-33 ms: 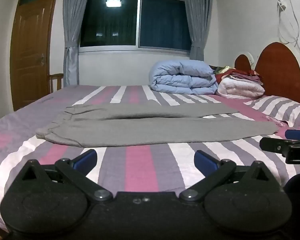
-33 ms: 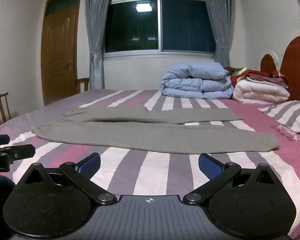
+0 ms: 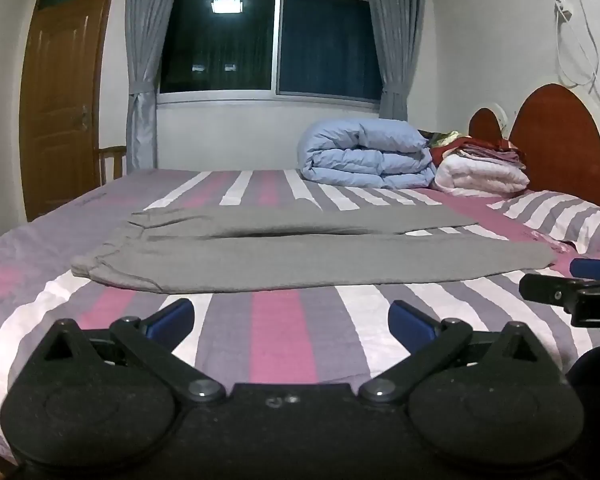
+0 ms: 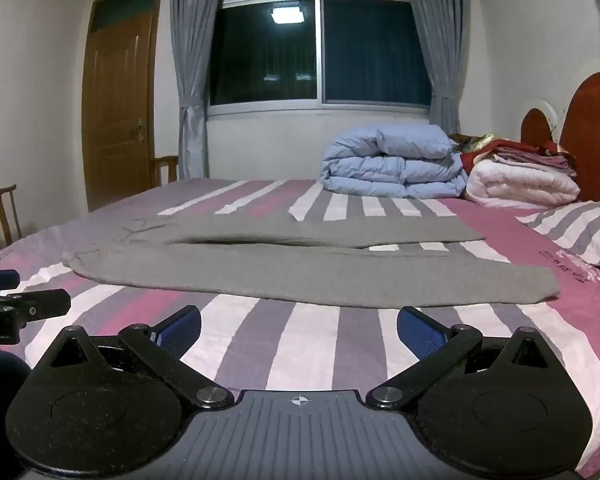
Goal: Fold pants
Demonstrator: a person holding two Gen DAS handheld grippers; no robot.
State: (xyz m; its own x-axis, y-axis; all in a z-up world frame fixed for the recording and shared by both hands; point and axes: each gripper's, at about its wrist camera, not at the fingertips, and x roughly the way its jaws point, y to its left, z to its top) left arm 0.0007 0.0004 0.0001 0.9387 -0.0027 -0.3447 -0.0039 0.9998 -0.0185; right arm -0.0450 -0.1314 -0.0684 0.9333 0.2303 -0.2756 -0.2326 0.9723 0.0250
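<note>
Grey pants (image 3: 300,256) lie flat across the striped bed, waistband to the left, both legs running right with a gap between them. They also show in the right wrist view (image 4: 312,272). My left gripper (image 3: 292,322) is open and empty, low over the bed in front of the near leg. My right gripper (image 4: 299,330) is open and empty, also in front of the near leg. The right gripper shows at the right edge of the left wrist view (image 3: 572,292); the left gripper shows at the left edge of the right wrist view (image 4: 20,304).
A folded blue duvet (image 3: 368,156) and a stack of folded bedding (image 3: 480,168) sit at the far side of the bed. A striped pillow (image 3: 564,216) lies by the red headboard (image 3: 556,136). A wooden door (image 3: 60,104) and a chair (image 4: 0,216) stand left.
</note>
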